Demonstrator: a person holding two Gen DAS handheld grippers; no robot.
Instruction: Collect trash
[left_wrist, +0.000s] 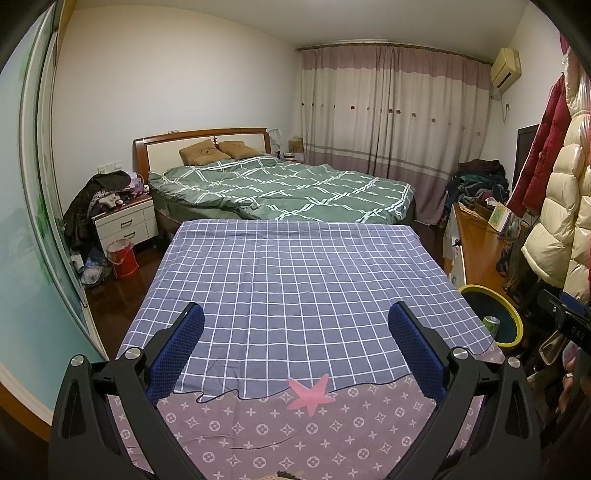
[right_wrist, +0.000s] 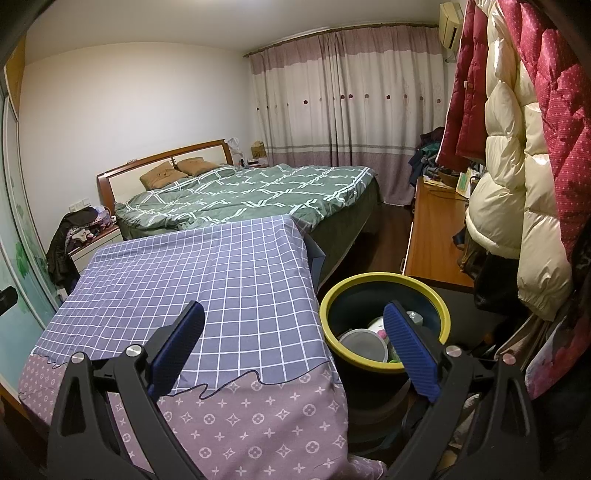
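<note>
Left wrist view: the left gripper (left_wrist: 295, 317) is held over a table covered by a checked cloth (left_wrist: 295, 280), jaws spread wide, nothing between them.
Right wrist view: the right gripper (right_wrist: 293, 319) is seen with its jaws wide apart and empty, one finger over the cloth, the other over the bin.
Bin: a dark bucket with a yellow rim (right_wrist: 384, 363) is placed just beside the table's right edge, on the floor side.
Trash: a grey round lid or container (right_wrist: 364, 345), white and green scraps and a grey piece are seen inside the bin (details are too small to name).
Can: a green can (left_wrist: 491, 324) is seen at the bin's near rim in the left wrist view.
Table top: no loose item is seen on the cloth; a pink star patch (left_wrist: 311, 393) is sewn near its front edge.
Surroundings: a bed with a green quilt (left_wrist: 280, 188) is set behind the table; padded coats (right_wrist: 517, 166) are hung at the right.
</note>
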